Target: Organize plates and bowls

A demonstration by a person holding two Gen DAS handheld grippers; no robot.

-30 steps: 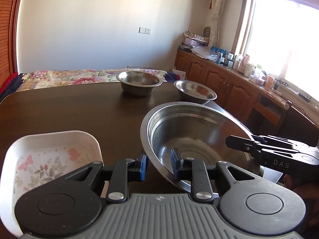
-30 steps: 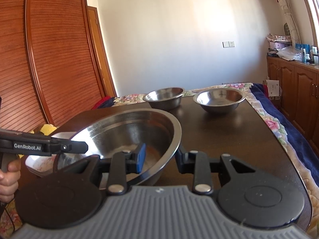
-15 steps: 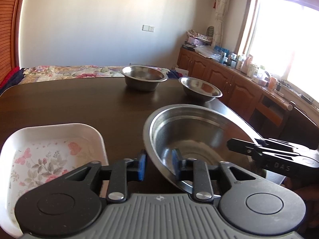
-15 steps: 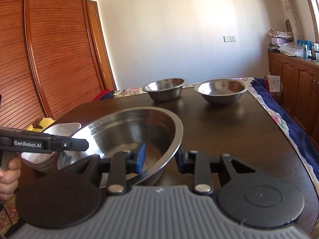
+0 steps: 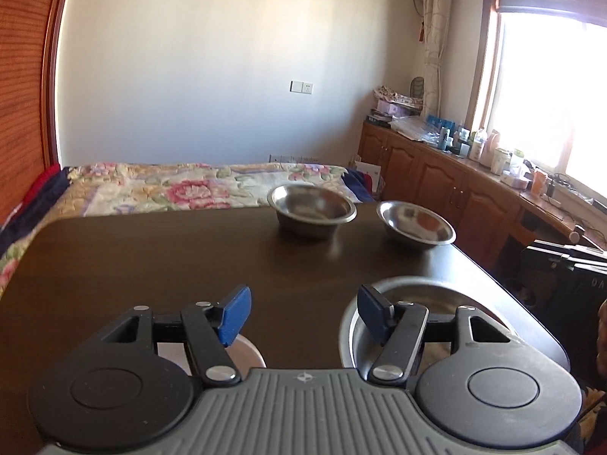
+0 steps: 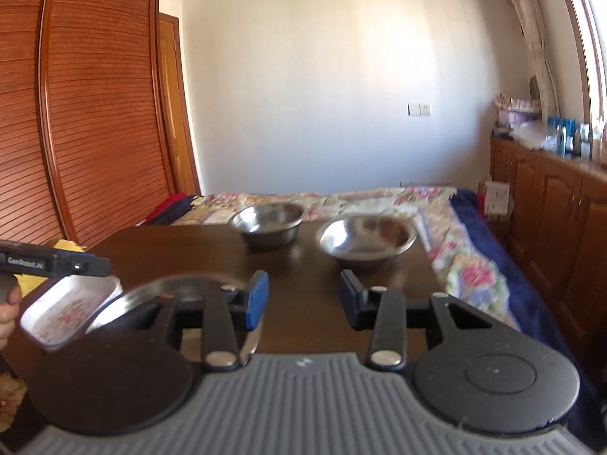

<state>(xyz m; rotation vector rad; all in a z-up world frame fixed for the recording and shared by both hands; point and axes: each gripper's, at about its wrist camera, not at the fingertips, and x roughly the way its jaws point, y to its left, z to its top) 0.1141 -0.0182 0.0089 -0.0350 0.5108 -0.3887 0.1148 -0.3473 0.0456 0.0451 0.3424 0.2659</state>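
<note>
A large steel bowl (image 5: 428,292) (image 6: 170,288) rests on the dark wooden table (image 5: 170,265), beside a white floral dish (image 6: 68,307) (image 5: 248,349). My left gripper (image 5: 303,314) hangs above the bowl's left rim. Its jaws are opening, and the blue pads touch nothing. My right gripper (image 6: 303,299) is above the bowl's right rim, jaws also opening, with nothing between the pads. Two smaller steel bowls (image 5: 313,208) (image 5: 415,223) stand side by side at the table's far end. Each gripper shows at the edge of the other's view: left gripper (image 6: 53,263), right gripper (image 5: 569,258).
A hand (image 6: 7,314) holds the left gripper's handle. A bed with a floral cover (image 5: 189,185) lies beyond the table. Wooden cabinets (image 5: 436,178) crowded with bottles run along the right wall, and a slatted wardrobe (image 6: 95,113) stands on the left.
Both grippers were shut on the large bowl's rim, one on each side. They have let go, opened, risen and tilted up, and the bowl now sits low in both views.
</note>
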